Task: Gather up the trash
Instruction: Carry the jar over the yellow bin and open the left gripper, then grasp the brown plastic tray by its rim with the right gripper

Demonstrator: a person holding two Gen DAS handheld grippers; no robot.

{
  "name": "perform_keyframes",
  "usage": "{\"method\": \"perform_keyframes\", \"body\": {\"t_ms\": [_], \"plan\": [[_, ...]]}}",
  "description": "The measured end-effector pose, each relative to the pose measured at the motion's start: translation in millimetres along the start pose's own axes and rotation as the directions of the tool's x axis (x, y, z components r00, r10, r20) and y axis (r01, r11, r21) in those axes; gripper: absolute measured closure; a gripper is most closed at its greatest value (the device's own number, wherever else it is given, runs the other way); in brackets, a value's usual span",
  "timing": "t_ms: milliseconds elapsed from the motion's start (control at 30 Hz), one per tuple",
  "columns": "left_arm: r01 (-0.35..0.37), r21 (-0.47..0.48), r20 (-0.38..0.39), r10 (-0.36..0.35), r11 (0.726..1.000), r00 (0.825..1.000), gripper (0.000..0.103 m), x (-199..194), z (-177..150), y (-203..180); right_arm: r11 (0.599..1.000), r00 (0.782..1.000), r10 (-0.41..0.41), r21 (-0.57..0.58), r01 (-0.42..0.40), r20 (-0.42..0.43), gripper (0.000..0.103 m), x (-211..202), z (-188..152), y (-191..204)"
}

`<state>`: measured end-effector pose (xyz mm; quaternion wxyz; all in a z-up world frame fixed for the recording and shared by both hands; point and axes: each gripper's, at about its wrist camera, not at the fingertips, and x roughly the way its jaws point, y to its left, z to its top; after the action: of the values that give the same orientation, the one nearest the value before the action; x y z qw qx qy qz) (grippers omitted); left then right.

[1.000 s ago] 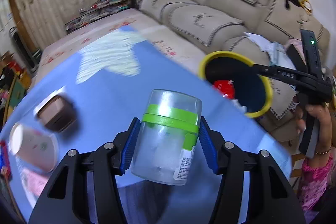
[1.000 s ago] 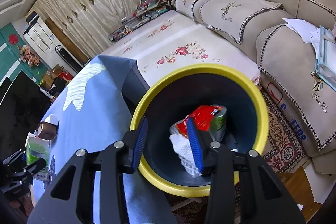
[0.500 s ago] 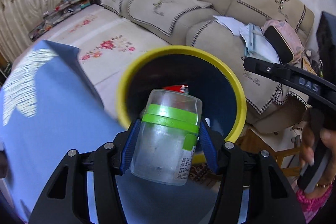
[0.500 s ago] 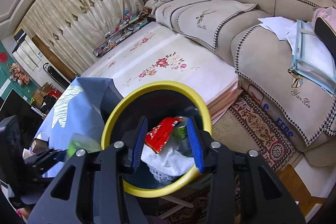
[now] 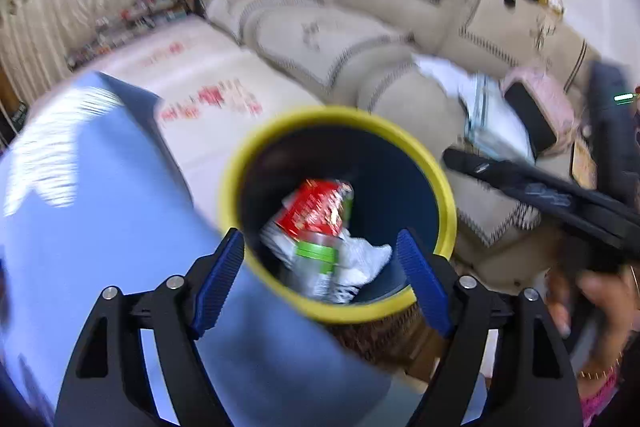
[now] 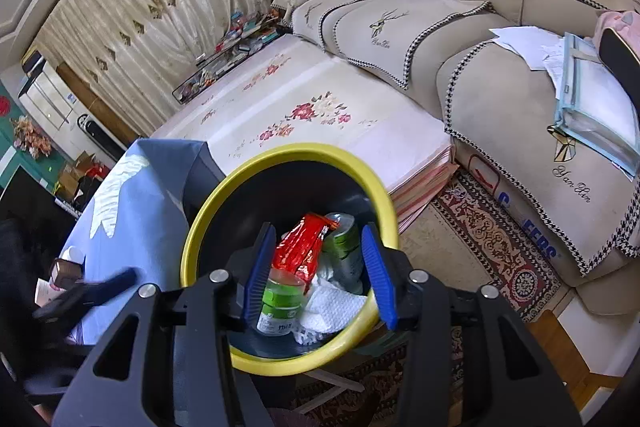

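A dark blue bin with a yellow rim [image 5: 448,203] [image 6: 188,247] is beside the blue-covered table. The clear bottle with a green label [image 5: 316,267] [image 6: 280,301] lies inside it, with a red wrapper [image 5: 316,207] [image 6: 298,251], white tissue [image 6: 332,307] and a green can [image 6: 340,239]. My left gripper [image 5: 320,283] is open and empty just above the bin's near rim. My right gripper [image 6: 316,275] seems to grip the bin's near rim, which passes behind its fingers; the contact is hidden. It also shows in the left wrist view [image 5: 540,195].
The blue table [image 5: 100,227] [image 6: 140,195] is left of the bin, with a brown box [image 6: 66,269] near its far end. A beige sofa [image 6: 460,27], a floral mat [image 6: 312,115] and a patterned rug [image 6: 492,239] lie beyond.
My left gripper opened and let go of the bottle, which dropped into the bin. The left wrist view is blurred as the gripper moves. The bin came nearer to the right wrist camera.
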<state>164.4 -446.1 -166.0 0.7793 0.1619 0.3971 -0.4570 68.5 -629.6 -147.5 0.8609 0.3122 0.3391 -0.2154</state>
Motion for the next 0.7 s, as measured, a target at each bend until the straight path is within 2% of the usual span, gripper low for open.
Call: {"method": "perform_keyframes", "body": {"t_ms": [33, 67, 167, 233, 333, 367, 433, 500, 567, 600, 667, 700], "plan": [[-0.012, -0.004, 0.039, 0.012, 1.000, 0.999, 0.016, -15.9, -4.1, 5.2, 1.000, 1.000, 0.001, -0.006, -0.001, -0.005, 0.059, 1.7, -0.7, 2.6], [-0.038, -0.013, 0.091, 0.039, 0.999, 0.995, 0.015, -37.6, -12.7, 14.4, 1.000, 1.000, 0.003, -0.013, -0.004, -0.011, 0.059, 3.9, -1.7, 6.0], [-0.083, -0.061, 0.182, 0.093, 0.995, 0.979, 0.013, -83.8, -35.1, 42.5, 0.999, 0.999, 0.011, -0.044, -0.013, -0.032, 0.058, 11.1, -6.4, 22.3], [-0.124, -0.123, 0.235, 0.150, 0.985, 0.960, 0.012, -119.3, -55.5, 70.6, 0.997, 0.999, 0.017, -0.072, -0.020, -0.047, 0.057, 15.9, -10.3, 37.0], [-0.221, -0.219, 0.289, 0.280, 0.950, 0.916, 0.009, -165.8, -89.7, 114.6, 0.992, 0.997, 0.028, -0.119, -0.036, -0.067, 0.057, 21.6, -16.8, 60.9], [-0.264, -0.251, 0.294, 0.333, 0.931, 0.896, 0.009, -178.7, -100.2, 128.9, 0.989, 0.996, 0.034, -0.142, -0.045, -0.077, 0.057, 23.9, -20.0, 72.6], [-0.359, -0.331, 0.289, 0.456, 0.872, 0.842, 0.009, -206.2, -127.3, 164.5, 0.980, 0.995, 0.044, -0.189, -0.061, -0.093, 0.056, 27.5, -27.1, 96.6], [-0.444, -0.410, 0.258, 0.568, 0.797, 0.781, 0.009, -230.2, -153.4, 199.8, 0.971, 0.993, 0.057, -0.226, -0.079, -0.105, 0.056, 29.4, -33.9, 117.6], [-0.490, -0.459, 0.232, 0.632, 0.742, 0.740, 0.009, -244.8, -171.7, 223.0, 0.955, 0.990, 0.076, -0.275, -0.107, -0.120, 0.056, 31.4, -41.9, 146.9], [-0.519, -0.493, 0.217, 0.677, 0.698, 0.704, 0.009, -255.0, -184.6, 238.4, 0.946, 0.988, 0.086, -0.300, -0.121, -0.127, 0.056, 31.5, -45.6, 160.2], [-0.553, -0.544, 0.187, 0.734, 0.631, 0.653, 0.009, -267.5, -200.8, 260.0, 0.919, 0.983, 0.114, -0.361, -0.160, -0.145, 0.056, 32.0, -55.0, 194.6], [-0.557, -0.573, 0.171, 0.752, 0.601, 0.636, 0.009, -274.0, -208.0, 271.0, 0.905, 0.980, 0.128, -0.386, -0.179, -0.155, 0.056, 31.9, -59.4, 209.8]]}}
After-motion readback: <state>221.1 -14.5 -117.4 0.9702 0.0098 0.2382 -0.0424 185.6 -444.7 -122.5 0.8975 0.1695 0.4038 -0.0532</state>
